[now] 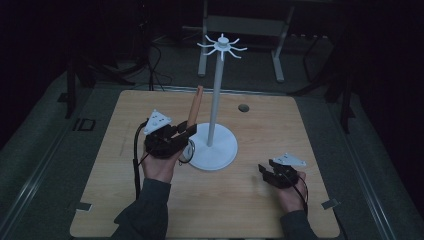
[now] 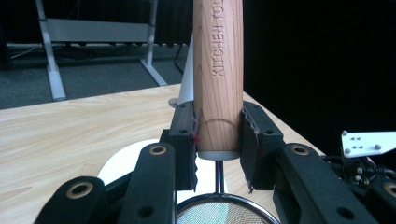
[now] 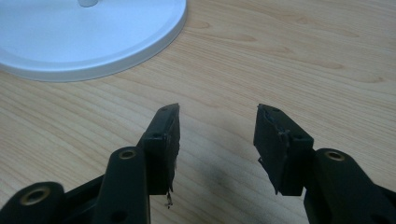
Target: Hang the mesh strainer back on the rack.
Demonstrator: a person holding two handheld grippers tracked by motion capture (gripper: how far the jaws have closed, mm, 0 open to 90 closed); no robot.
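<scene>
Lettering stamped down the wooden handle [image 2: 218,74] reads "KITCHEN TOO", the rest running out of the top of the left gripper view. That handle belongs to a small mesh strainer [image 2: 226,212], whose chrome rim and fine mesh sit low between the arms of the left gripper [image 2: 218,135]. The jaws of this gripper are clamped on the lower end of the handle, one pad on each side, with the handle standing nearly upright between them.

From the high view, the left gripper [image 1: 181,131] is held above the table [image 1: 125,200], just beside the round base of a white stand [image 1: 215,145]. The wooden handle [image 1: 196,105] rises and tilts slightly away from the person, close to the stand's thin pole, which ends in a crown of curved hooks. The left hand [image 1: 160,167] grips from behind, the forearm in a dark sleeve coming up from the bottom edge.

The right gripper [image 1: 267,170] is low over the table, well apart from the stand's base, on the person's right. In the right gripper view its jaws [image 3: 217,135] stand apart with bare wood grain between them, and the white base [image 3: 88,42] lies ahead to the upper left.
</scene>
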